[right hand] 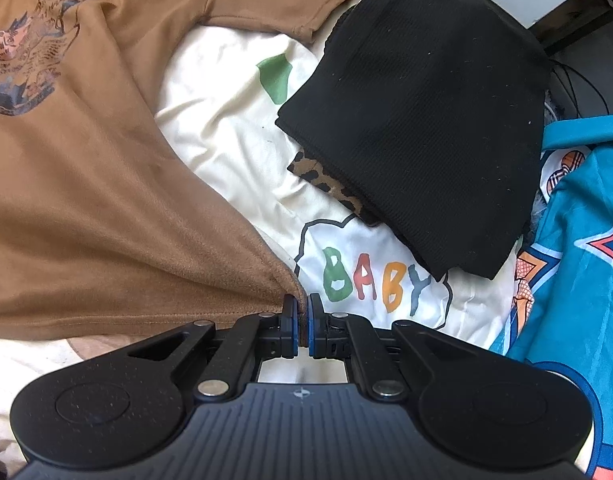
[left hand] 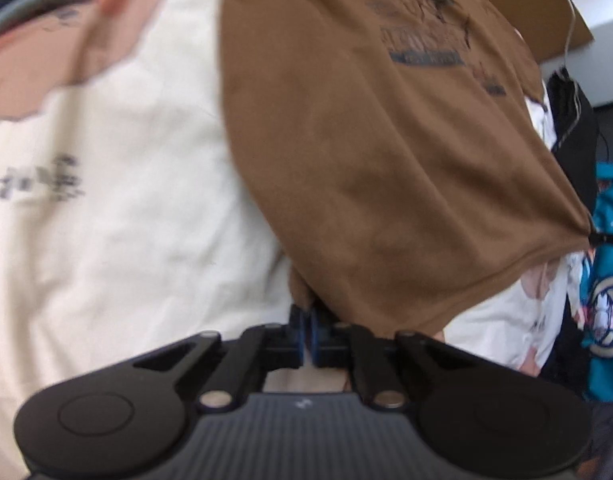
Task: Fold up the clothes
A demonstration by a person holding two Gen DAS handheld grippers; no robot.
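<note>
Both pairs of jaws are pinched together on the hem of the brown T-shirt (left hand: 378, 168), one at each bottom corner. Starting with the left gripper (left hand: 307, 316), its blue-edged pads clamp a bunched corner of the brown cloth; to the left of these jaws lies a cream shirt (left hand: 118, 184) with faint dark lettering, and a pink garment (left hand: 54, 52) sits farther off at the upper left. Ahead and to the right of them the brown shirt stretches away, its dark print facing up. At the right gripper (right hand: 302, 312), the brown shirt spreads out to the left of the jaws, pulled into folds that run to the pinched corner. Just ahead and to the right lies a white garment (right hand: 234, 120) printed "BABY" in colours, with a folded black ribbed garment (right hand: 434, 120) on top of it, and a teal patterned fabric (right hand: 578, 240) at the far right.
</note>
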